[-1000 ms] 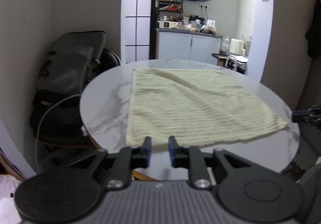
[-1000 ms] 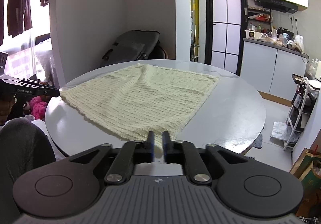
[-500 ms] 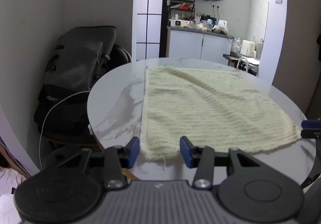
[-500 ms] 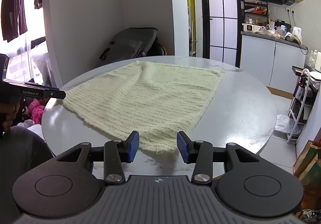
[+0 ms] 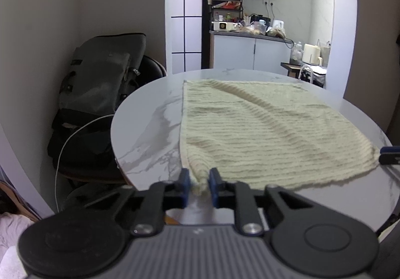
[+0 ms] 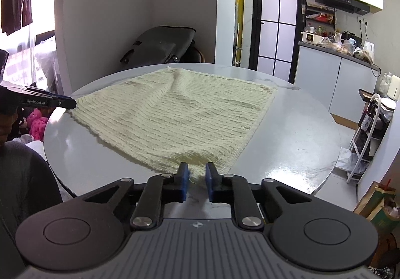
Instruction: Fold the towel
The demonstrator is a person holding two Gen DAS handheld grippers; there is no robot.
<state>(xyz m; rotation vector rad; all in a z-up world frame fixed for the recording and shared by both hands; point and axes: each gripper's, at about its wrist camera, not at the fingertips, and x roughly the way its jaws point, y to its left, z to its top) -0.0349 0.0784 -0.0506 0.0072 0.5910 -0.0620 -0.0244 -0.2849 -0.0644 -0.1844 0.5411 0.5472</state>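
A cream ribbed towel (image 5: 262, 129) lies spread flat on a round white marble table (image 5: 150, 129). My left gripper (image 5: 198, 182) has its blue-padded fingers closed in on the towel's near left corner, which bunches up between them. In the right wrist view the towel (image 6: 180, 114) shows again, and my right gripper (image 6: 196, 179) is closed in on the near right corner, cloth pinched between the pads. Each gripper's tip shows in the other's view, at the towel's far corner.
A dark grey bag (image 5: 100, 79) rests on a chair left of the table. A kitchen counter (image 5: 250, 36) stands behind. A white rack (image 6: 367, 134) and paper bags (image 6: 377, 206) stand on the floor to the right. A person's arm (image 6: 22, 179) is at the left edge.
Both grippers opened half a second ago with the corners between the fingers, and have now closed in on the towel's near corners.
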